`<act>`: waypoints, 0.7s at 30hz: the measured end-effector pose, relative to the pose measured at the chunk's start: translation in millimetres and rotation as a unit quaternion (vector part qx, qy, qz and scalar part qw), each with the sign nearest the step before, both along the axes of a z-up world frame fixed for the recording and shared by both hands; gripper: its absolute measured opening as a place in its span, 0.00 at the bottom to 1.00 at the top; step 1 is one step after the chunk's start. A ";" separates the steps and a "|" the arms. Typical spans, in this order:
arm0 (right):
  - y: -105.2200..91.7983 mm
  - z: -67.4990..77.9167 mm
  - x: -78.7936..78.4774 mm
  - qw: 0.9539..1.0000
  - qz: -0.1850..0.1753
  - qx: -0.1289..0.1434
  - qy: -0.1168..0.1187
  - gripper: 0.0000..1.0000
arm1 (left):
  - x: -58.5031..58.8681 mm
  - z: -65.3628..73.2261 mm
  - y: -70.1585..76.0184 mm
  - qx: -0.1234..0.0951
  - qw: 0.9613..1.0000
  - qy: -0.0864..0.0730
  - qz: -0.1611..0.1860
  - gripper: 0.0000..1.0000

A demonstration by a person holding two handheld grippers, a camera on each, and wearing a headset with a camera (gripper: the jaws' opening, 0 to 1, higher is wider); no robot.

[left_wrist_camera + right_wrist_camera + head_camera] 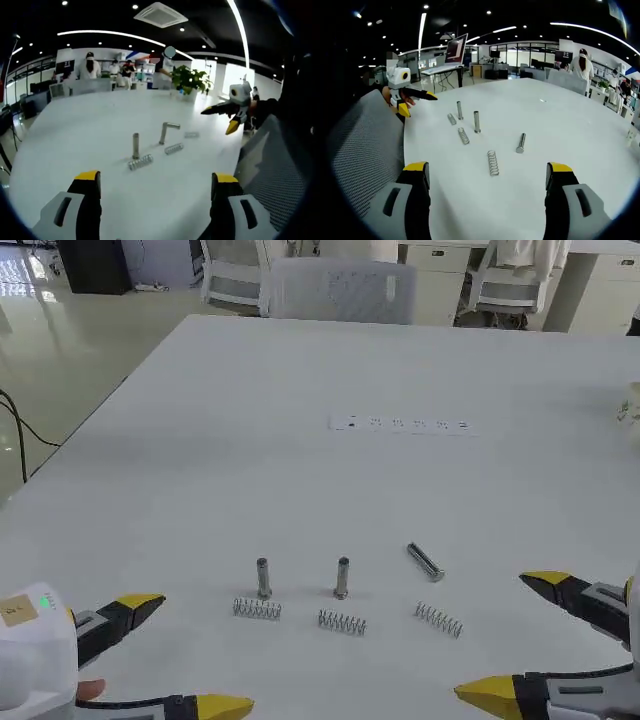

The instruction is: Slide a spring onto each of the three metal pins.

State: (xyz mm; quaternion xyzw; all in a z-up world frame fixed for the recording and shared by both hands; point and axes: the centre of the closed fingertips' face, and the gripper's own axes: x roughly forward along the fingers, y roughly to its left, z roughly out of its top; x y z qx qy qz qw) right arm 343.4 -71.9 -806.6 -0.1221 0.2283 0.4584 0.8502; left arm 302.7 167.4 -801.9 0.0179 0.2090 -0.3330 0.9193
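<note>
Both hand-held grippers are released, their yellow-tipped jaws spread wide apart above the near edge of the white table. The left gripper hangs at the near left, the right gripper at the near right, and the task's parts sit between them, slightly farther out.

Three metal pins form a row running left to right. The left pin stands upright on its head, and so does the middle pin just to its right. The right pin lies flat on the table, angled, with one end pointing far-left.

Three springs lie in a second row, nearer than the pins. The left spring rests just in front of the left pin, the middle spring just in front of the middle pin, and the right spring near the lying pin, slightly slanted. Each spring lies on its side, loose on the table and apart from its pin.

Farther out on the table lies a white power strip, and a grey chair stands at the far edge.
</note>
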 end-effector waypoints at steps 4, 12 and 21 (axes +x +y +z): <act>-0.5 -0.4 0.1 1.000 -0.001 0.000 0.000 0.97 | -0.4 -0.4 0.1 0.000 1.000 0.001 0.001 0.87; -0.6 -1.6 -0.4 1.000 -0.001 0.000 0.001 0.97 | -1.0 -0.9 -0.1 0.000 1.000 0.001 0.001 0.87; -0.7 -1.7 -0.2 1.000 -0.001 0.000 0.001 0.96 | -0.8 -1.2 0.6 0.000 1.000 0.001 0.002 0.87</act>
